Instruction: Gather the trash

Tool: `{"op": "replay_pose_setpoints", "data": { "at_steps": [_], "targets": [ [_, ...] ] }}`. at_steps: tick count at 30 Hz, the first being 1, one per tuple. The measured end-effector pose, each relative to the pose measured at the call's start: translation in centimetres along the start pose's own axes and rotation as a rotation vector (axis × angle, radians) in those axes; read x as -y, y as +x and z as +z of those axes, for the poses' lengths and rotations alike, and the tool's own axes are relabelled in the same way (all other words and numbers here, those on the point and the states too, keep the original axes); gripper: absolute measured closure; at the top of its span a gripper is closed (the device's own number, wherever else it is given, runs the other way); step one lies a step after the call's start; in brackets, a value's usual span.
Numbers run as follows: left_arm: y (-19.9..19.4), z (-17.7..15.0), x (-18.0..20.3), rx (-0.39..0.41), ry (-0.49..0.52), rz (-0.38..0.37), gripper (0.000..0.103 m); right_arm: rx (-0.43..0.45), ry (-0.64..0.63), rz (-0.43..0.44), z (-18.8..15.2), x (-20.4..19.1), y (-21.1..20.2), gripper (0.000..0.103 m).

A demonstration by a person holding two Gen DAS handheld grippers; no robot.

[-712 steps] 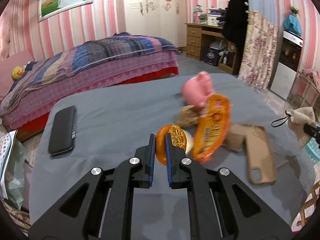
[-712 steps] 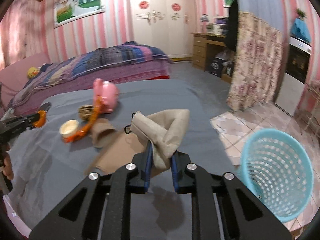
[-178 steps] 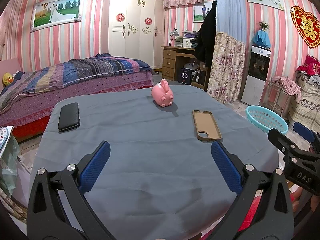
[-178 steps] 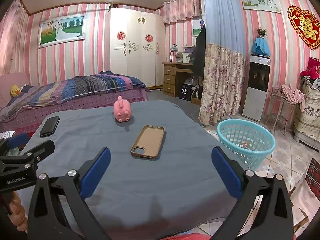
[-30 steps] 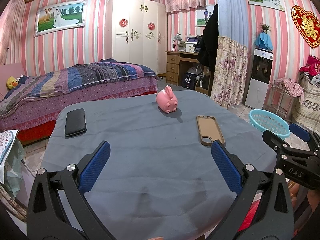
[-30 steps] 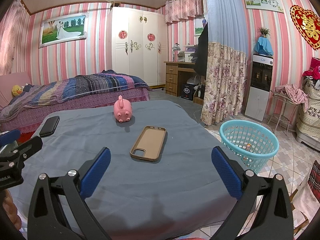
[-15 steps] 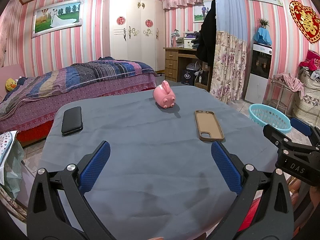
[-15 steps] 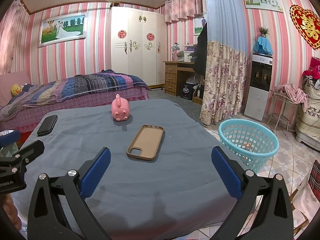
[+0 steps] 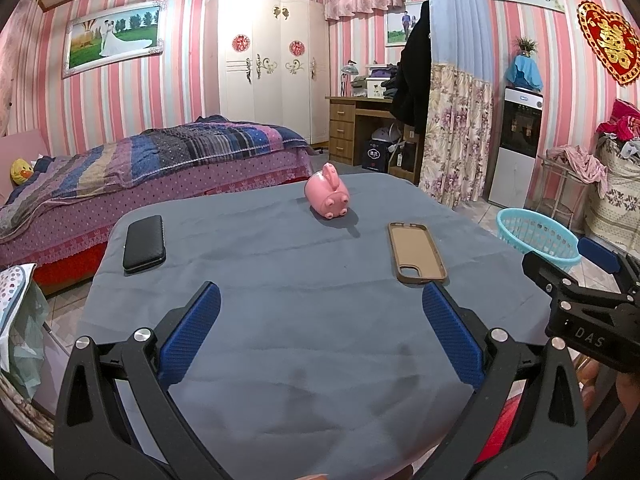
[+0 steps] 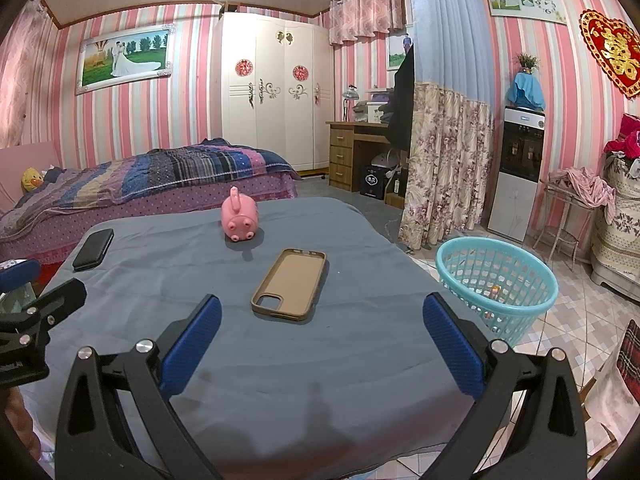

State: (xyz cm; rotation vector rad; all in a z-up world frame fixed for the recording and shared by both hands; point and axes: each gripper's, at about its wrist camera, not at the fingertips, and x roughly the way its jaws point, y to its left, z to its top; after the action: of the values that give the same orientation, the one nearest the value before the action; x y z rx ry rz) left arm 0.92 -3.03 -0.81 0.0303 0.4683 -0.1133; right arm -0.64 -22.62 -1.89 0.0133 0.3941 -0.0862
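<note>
L to R: black phone (image 9: 144,243), pink pig toy (image 9: 327,195), tan phone case (image 9: 417,252) lie on table (image 9: 304,320), no trash visible there; teal basket (image 10: 496,280) on floor holds scraps; left tool (image 9: 320,334), right tool (image 10: 322,338) both wide open, empty; collection looks done, next: final check.

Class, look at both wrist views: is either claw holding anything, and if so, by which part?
Nothing is held. The left claw and the right claw are both wide open above the grey cloth-covered table, with only bare cloth between their blue pads.
</note>
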Motion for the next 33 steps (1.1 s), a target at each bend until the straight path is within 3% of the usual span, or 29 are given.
{"op": "replay_pose_setpoints", "data": {
  "at_steps": [11,19,29,33],
  "targets": [
    [1.1,-0.3,-0.5,-0.019,-0.007,0.014,0.005,-0.018,-0.010,0.004,0.2,-0.1,1.2,0.005],
    [4.7,-0.2,-2.8,-0.066,-0.031,0.080,0.005,-0.060,-0.027,0.015,1.1,1.4,4.5,0.005],
    [9.9,0.5,-10.9,-0.068,-0.117,0.315,0.005,-0.148,-0.014,-0.006,3.0,5.2,11.8,0.004],
    [10.9,0.7,-13.1,-0.067,-0.144,0.369,0.005,-0.186,0.010,0.000,3.4,6.4,14.9,0.004]
  ]
}}
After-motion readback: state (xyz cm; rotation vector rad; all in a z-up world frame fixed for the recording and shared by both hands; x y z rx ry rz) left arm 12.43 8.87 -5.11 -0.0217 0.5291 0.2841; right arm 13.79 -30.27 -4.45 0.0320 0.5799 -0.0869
